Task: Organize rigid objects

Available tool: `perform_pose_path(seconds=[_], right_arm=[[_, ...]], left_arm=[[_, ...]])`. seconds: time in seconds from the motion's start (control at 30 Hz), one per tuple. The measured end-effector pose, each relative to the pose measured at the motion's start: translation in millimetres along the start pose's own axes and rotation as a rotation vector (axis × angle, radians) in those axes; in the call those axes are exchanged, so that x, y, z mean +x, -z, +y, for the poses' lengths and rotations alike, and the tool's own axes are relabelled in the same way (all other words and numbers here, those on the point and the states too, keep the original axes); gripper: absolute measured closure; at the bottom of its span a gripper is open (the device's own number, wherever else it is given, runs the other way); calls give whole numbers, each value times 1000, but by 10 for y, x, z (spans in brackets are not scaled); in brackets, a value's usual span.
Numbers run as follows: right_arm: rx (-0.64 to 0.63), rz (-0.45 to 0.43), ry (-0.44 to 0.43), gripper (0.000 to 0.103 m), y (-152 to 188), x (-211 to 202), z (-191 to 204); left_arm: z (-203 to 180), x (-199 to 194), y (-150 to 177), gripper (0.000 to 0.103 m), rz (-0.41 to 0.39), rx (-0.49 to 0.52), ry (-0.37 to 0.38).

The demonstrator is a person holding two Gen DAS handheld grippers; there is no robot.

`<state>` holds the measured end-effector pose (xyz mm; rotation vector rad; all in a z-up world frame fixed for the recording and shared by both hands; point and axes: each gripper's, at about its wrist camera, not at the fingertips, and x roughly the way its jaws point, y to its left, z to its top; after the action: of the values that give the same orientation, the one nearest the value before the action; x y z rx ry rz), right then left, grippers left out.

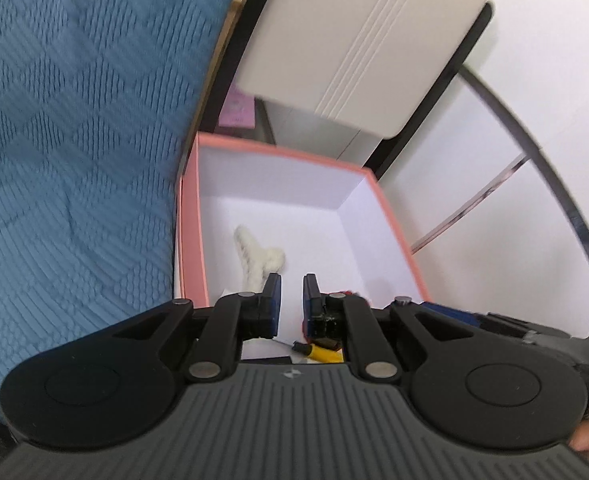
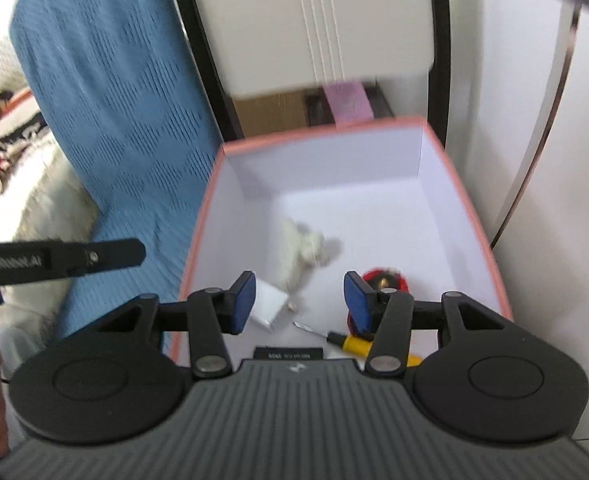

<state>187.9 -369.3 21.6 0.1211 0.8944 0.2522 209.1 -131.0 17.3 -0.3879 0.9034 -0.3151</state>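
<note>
- Blue quilted cover (image 2: 110, 92): fills the left of both views, upright beside the box.
- Pink box (image 2: 476, 216): open-topped, white inside, centre of both frames, just right of the cover, below a cream panel (image 2: 306, 20).
- Box contents, left to right in the right wrist view: white block (image 2: 269, 304) near the lower-left corner; fluffy white piece (image 2: 308, 246) mid-floor, blurred; yellow-handled screwdriver (image 2: 358, 345) lying flat at the near edge, tip pointing left; red-and-black item (image 2: 386, 280), partly hidden by a finger.
- Left gripper (image 1: 292, 300): fingers a narrow gap apart, nothing between them, hanging over the near part of the box.
- Right gripper (image 2: 299, 300): fingers wide apart, holding nothing, above the near box floor.
</note>
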Motion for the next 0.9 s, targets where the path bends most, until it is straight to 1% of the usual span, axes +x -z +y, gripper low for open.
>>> perform_pose_path(seconds=[0.13, 0.3, 0.37, 0.43, 0.57, 0.63, 0.67, 0.77, 0.8, 0.83, 0.87, 0.9], right_arm=[[-9, -63, 15, 51, -14, -322, 107], [-24, -115, 25, 51, 76, -656, 275], [-25, -131, 25, 51, 128, -770, 349], [-27, -143, 26, 51, 179, -880, 417], [-34, -174, 41, 51, 305, -1025, 516], [-27, -183, 43, 51, 374, -1078, 541], [-23, -187, 43, 51, 410, -1094, 555], [-16, -194, 51, 51, 520, -1113, 611], [-13, -196, 56, 51, 558, -1118, 624], [-14, -197, 60, 50, 590, -1123, 636], [-16, -198, 67, 40, 618, -1118, 644], [-16, -204, 79, 32, 648, -1111, 648]], left_arm=[[-41, -305, 13, 91, -36, 14, 27], [-61, -593, 86, 90, -63, 37, 62], [-80, -690, 130, 84, -71, 47, 65], [-59, -797, 188, 66, -84, 50, 66], [-39, -986, 302, 53, -106, 66, 77], [-50, -1050, 360, 41, -115, 80, 77], [-58, -1083, 385, 39, -120, 90, 78], [-72, -1208, 484, 20, -156, 112, 61], [-69, -1239, 511, 11, -163, 115, 54], [-69, -1272, 544, 8, -171, 123, 47], [-69, -1297, 572, 8, -177, 133, 42], [-63, -1312, 595, 5, -181, 140, 36]])
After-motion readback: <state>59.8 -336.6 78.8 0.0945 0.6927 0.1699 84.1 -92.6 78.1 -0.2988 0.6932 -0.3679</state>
